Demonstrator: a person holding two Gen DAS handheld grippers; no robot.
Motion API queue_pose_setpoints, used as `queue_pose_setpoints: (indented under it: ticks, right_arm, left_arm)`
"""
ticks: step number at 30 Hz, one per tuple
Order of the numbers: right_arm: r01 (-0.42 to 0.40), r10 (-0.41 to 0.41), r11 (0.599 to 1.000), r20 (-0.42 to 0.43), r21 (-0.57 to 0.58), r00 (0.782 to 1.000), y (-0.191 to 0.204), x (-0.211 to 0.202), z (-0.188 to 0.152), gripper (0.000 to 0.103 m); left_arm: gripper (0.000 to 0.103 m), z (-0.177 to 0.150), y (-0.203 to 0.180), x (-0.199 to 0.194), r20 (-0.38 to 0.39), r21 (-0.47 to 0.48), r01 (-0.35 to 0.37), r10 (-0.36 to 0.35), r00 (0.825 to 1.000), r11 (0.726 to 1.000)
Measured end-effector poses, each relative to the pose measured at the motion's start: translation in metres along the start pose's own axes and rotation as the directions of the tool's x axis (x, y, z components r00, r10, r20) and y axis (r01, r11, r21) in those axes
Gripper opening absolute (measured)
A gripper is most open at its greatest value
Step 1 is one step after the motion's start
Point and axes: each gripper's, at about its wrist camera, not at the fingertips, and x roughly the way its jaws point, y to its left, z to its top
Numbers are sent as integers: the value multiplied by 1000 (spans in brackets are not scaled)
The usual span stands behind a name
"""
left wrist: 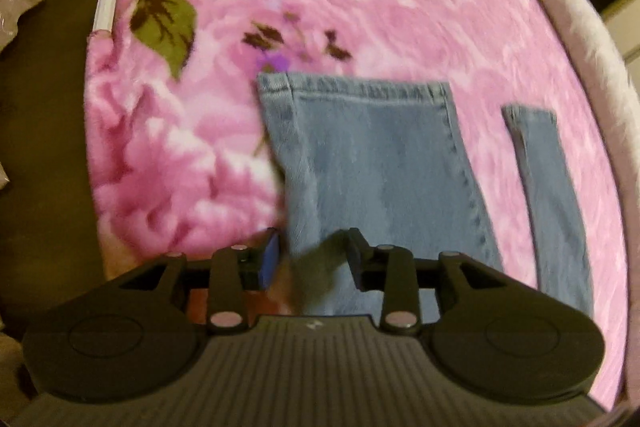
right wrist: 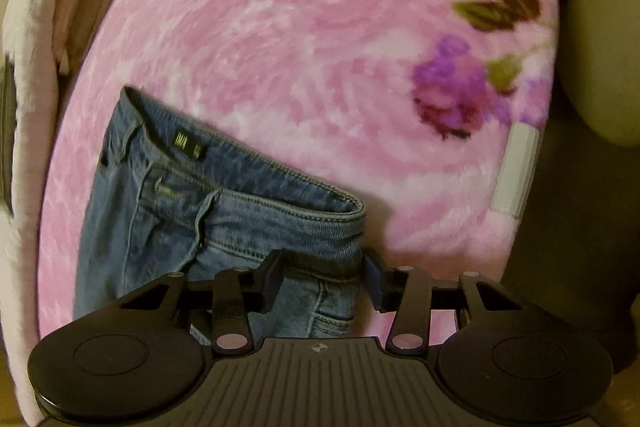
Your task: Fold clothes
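Jeans (left wrist: 372,163) lie flat on the pink floral blanket (left wrist: 360,7). The left gripper (left wrist: 312,259), jaws parted and holding nothing, hangs over one leg near its hem. The right gripper (right wrist: 324,279), jaws wide, straddles the waistband (right wrist: 280,195) corner. Open blanket lies beyond both.

Dim, warm indoor light — motion blur throughout, fisheye-bent edges.

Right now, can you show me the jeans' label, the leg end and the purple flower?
jeans label (right wrist: 189,143): right wrist view, on the dark tag inside the waistband.
jeans leg hem (left wrist: 356,91): left wrist view, on the stitched cuff.
purple flower (right wrist: 452,79): right wrist view, on its petals.
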Motion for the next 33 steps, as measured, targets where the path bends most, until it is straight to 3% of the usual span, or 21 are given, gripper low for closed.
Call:
queue_pose_setpoints:
  ticks: [1,2,3,6,8,11,12,14,16,18,20,23,25,27,28,30,33]
  right_arm:
    - [17,-17,1000,3,-14,1000,3,1,0,46]
    - [34,-33,999,7,-27,999,7,1,-1,37]
    - [76,-76,995,12,-70,997,13,0,-2,21]
    - [101,-94,985,50,-138,994,21,-21,-4,11]
    - [85,-76,985,64,-149,995,21,-37,-5,11]
    - [108,-102,980,44,-170,994,13,-29,-6,13]
    - [128,-124,979,35,-158,992,10,-23,-4,16]
    - [209,-204,966,54,-153,978,14,-19,-1,23]
    - [238,-228,956,76,-172,971,22,-28,-1,24]
    - [324,-296,911,142,-255,945,37,-40,-7,27]
    - [354,-307,877,188,-324,933,46,-48,-18,32]
    - [313,-291,892,116,-325,950,43,-37,-39,38]
    - [307,-311,900,40,-310,950,36,-23,-52,38]
    - [313,-332,895,-5,-319,943,36,-16,-66,38]
    - [306,-321,889,13,-340,947,41,-20,-73,38]
    - [280,-289,866,44,-413,956,55,-35,-87,38]
    - [240,-245,819,60,-521,968,81,-58,-105,38]
  left_arm:
    - [22,0,-2,0,4,14,-5,4,1000,1000]
    - [5,0,-5,-3,15,51,2,-3,1000,999]
    - [5,1,-9,-10,26,95,17,-20,999,995]
    - [4,2,-18,-35,65,220,71,-87,994,973]
    - [5,-1,-17,-44,75,314,64,-92,993,947]
    - [8,-8,-7,-20,3,402,-44,47,999,915]
    - [9,-10,-5,-17,-2,425,-55,61,998,903]
    - [9,-14,-6,-28,30,458,-45,36,999,888]
    - [15,-12,-6,-38,37,464,-46,33,999,885]
    - [19,-7,-8,-47,63,462,-93,72,995,882]
    - [18,-5,-12,-56,126,458,-162,116,985,874]
    - [17,-1,-19,-58,160,473,-207,147,976,856]
    - [17,-6,-26,-54,129,526,-182,134,983,830]
    - [18,-15,-35,-49,45,600,-108,102,994,792]
    - [21,-23,-40,-49,10,640,-85,102,995,764]
    - [19,-39,-52,-51,18,695,-122,153,988,709]
    - [18,-64,-75,-72,-37,757,-57,129,991,651]
